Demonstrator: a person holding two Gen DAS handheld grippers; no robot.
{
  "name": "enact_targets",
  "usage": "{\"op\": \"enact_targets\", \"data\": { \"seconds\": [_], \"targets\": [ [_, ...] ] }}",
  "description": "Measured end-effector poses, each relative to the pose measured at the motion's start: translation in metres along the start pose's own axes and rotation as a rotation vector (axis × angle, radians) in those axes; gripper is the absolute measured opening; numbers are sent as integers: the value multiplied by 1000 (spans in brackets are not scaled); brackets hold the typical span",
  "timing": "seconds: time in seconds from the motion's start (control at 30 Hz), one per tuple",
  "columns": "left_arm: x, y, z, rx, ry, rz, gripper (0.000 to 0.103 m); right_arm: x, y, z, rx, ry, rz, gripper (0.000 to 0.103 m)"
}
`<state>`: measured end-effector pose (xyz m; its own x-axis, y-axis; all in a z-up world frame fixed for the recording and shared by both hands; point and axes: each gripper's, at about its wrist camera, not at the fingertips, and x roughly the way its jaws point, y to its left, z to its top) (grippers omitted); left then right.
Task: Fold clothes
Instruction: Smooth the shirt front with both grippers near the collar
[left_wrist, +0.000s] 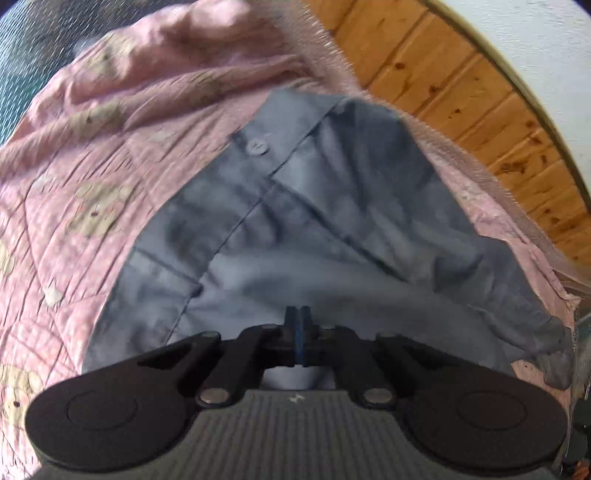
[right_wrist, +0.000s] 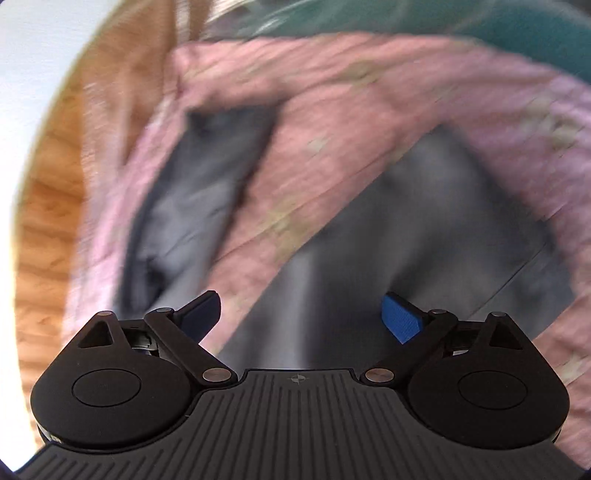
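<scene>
In the left wrist view, the left gripper (left_wrist: 299, 321) sits at the lower centre of the frame, its two blue-padded fingers (left_wrist: 303, 334) pressed together with grey cloth around them, so it appears clamped on the grey garment (left_wrist: 314, 229). That garment, a buttoned piece with a visible button (left_wrist: 256, 146) near the upper middle, fills the centre of the frame and lies on a pink quilt (left_wrist: 92, 177) printed with pale bear shapes. A wooden floor (left_wrist: 461, 92) shows at the upper right. In the blurred right wrist view, the right gripper (right_wrist: 301, 317) has its blue fingers (right_wrist: 402, 317) spread wide apart, holding nothing, above the grey garment (right_wrist: 406, 229) and pink quilt (right_wrist: 351, 92).
</scene>
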<state>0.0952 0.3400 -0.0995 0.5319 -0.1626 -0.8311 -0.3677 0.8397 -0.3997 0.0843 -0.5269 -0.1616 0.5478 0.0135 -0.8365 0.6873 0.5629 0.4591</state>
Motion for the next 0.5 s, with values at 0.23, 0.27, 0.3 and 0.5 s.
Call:
{"op": "enact_targets", "data": {
  "seconds": [0.23, 0.27, 0.3, 0.5],
  "targets": [
    [-155, 0, 45, -81, -425, -266, 0, 5, 40, -15, -342, 56, 7, 96],
    [-156, 8, 44, -72, -400, -225, 5, 4, 47, -18, -421, 65, 13, 96],
    [-146, 18, 43, -84, -336, -190, 22, 3, 53, -21, -500, 74, 19, 96],
    [-50, 64, 3, -164, -22, 33, 72, -1, 92, -41, -974, 127, 55, 96]
  ]
}}
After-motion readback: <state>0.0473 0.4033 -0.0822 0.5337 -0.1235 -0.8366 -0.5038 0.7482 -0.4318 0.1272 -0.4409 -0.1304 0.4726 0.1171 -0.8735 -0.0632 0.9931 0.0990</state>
